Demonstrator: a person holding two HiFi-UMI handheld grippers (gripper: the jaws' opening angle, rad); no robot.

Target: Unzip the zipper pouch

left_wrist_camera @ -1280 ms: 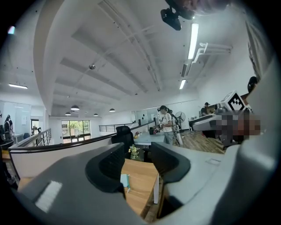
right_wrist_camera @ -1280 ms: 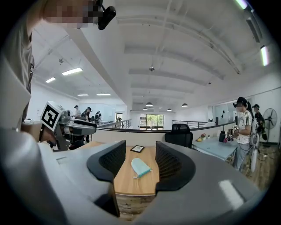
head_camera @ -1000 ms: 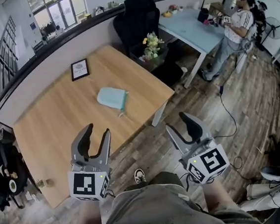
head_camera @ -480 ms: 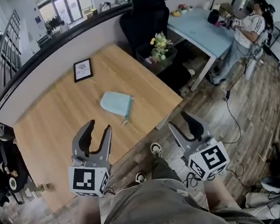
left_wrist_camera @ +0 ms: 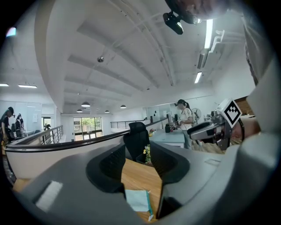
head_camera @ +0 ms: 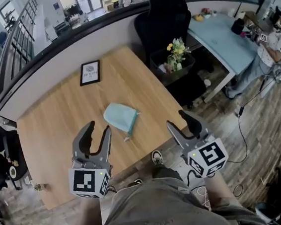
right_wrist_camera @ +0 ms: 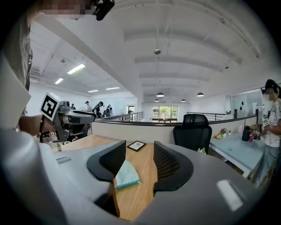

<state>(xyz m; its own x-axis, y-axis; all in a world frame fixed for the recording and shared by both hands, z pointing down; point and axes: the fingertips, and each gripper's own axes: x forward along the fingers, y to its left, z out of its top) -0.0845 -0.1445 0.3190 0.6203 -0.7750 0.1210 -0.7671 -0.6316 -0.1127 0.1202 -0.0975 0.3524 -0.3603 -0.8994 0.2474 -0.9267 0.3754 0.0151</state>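
**Head view:** The light blue zipper pouch point(head_camera: 120, 117) lies flat on the wooden desk point(head_camera: 57, 123), close to its front edge. A darker blue strip, which I think is the zipper, runs along its right side. It looks closed. The left hand-held gripper point(head_camera: 97, 131) hangs over the desk, near the pouch but not touching it. The right hand-held gripper point(head_camera: 179, 123) is out past the desk's corner, over the floor. Both have their jaws apart and hold nothing.

**Left gripper view:** The jaws are wide, though they have just been closing a little. Nothing is between them. The pouch shows low down past the tips, on the desk.

**Right gripper view:** These jaws are wide too, with only air between them. The pouch lies further along the desk, a bit to the left. A small picture frame point(right_wrist_camera: 136, 145) stands behind it.

**The step:** I think this is the reaching step, and the unzipping has not begun. Next, one hand-held gripper should come down and pinch the end of the pouch to hold it. The other must find the little zipper tab, which is too small to see well here. It then needs a careful pinch and a pull along the strip.
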